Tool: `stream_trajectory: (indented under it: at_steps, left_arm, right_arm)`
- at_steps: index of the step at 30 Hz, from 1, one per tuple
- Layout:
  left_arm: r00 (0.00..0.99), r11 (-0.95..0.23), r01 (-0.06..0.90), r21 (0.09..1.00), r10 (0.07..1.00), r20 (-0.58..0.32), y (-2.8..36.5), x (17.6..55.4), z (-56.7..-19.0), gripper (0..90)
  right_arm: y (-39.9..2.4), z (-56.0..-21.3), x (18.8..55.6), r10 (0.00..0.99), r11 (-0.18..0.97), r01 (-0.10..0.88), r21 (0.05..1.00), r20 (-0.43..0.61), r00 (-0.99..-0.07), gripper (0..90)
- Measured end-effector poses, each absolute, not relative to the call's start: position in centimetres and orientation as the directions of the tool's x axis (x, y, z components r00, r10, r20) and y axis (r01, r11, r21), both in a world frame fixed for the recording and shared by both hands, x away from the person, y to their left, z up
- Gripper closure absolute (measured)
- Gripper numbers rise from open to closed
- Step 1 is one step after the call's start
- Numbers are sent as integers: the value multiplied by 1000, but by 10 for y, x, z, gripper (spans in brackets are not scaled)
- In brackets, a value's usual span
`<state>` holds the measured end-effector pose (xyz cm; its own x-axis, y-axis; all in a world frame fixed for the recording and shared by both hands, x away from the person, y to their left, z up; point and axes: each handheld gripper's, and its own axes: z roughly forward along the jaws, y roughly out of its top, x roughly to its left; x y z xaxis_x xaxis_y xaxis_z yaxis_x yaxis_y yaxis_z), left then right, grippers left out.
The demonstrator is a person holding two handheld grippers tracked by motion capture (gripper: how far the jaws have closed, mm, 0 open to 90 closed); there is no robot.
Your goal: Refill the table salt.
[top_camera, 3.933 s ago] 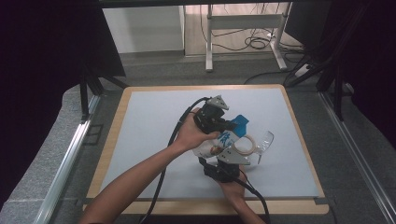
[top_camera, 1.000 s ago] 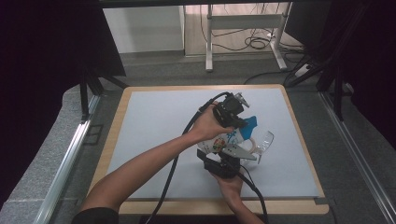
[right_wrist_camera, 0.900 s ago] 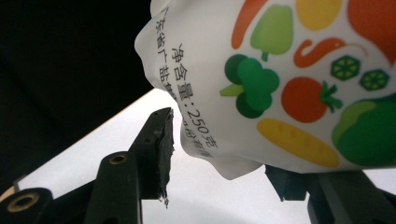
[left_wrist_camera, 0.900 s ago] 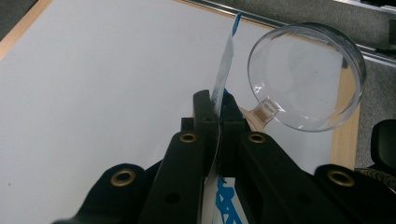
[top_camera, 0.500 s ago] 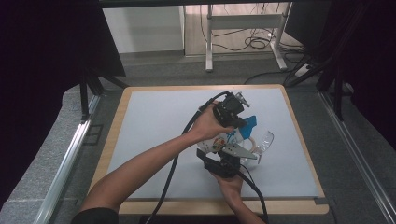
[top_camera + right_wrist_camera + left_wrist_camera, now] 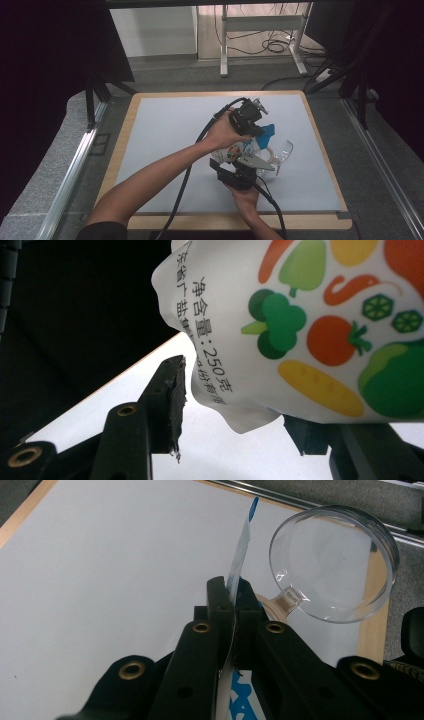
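Since about four seconds ago, the left gripper [image 6: 257,124] has moved up and to the right, away from the person, and it has lifted the blue top edge of the bag with it. Its jaws are pressed together on this thin edge of the bag [image 6: 239,562], which runs out beyond the tips, seen edge-on. Just beside it, on the right of the left gripper view, lies a clear round plastic lid [image 6: 334,562] on the bench. The right gripper [image 6: 235,440] has its jaws spread, one on each side of the lower end of the bag [image 6: 320,330]. This white bag has printed vegetables and "250" among its characters. From above, the bag [image 6: 248,148] hangs between both grippers over the grey mat [image 6: 165,135] of the bench [image 6: 125,131].
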<state>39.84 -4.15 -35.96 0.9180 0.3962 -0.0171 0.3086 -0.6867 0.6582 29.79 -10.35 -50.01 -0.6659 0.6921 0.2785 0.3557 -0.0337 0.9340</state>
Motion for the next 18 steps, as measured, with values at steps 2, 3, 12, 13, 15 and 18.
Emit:
stream_trajectory:
  at_steps: [2, 3, 12, 13, 15, 18]
  left_arm:
    - [917, -683, 312, 660, 398, -21, -42, 398, -359, 900]
    - [918, -686, 308, 659, 395, -18, -43, 398, -359, 900]
    - [920, -696, 303, 651, 393, -8, -44, 398, -358, 900]
    - [920, -698, 302, 649, 391, -7, -44, 398, -358, 900]
    - [920, -699, 301, 649, 391, -7, -44, 398, -358, 900]
    - [921, -699, 301, 648, 390, -8, -44, 398, -358, 900]
  right_arm:
    - [-103, -499, 298, 692, -39, 357, 933, 283, -664, 474]
    - [-103, -499, 298, 693, -38, 352, 935, 278, -665, 474]
    - [-103, -498, 298, 693, -40, 350, 936, 279, -665, 474]
    - [-103, -498, 298, 693, -39, 349, 936, 277, -666, 474]
    - [-103, -498, 298, 693, -38, 349, 936, 277, -666, 475]
    - [-103, -498, 298, 692, -38, 350, 936, 278, -667, 475]
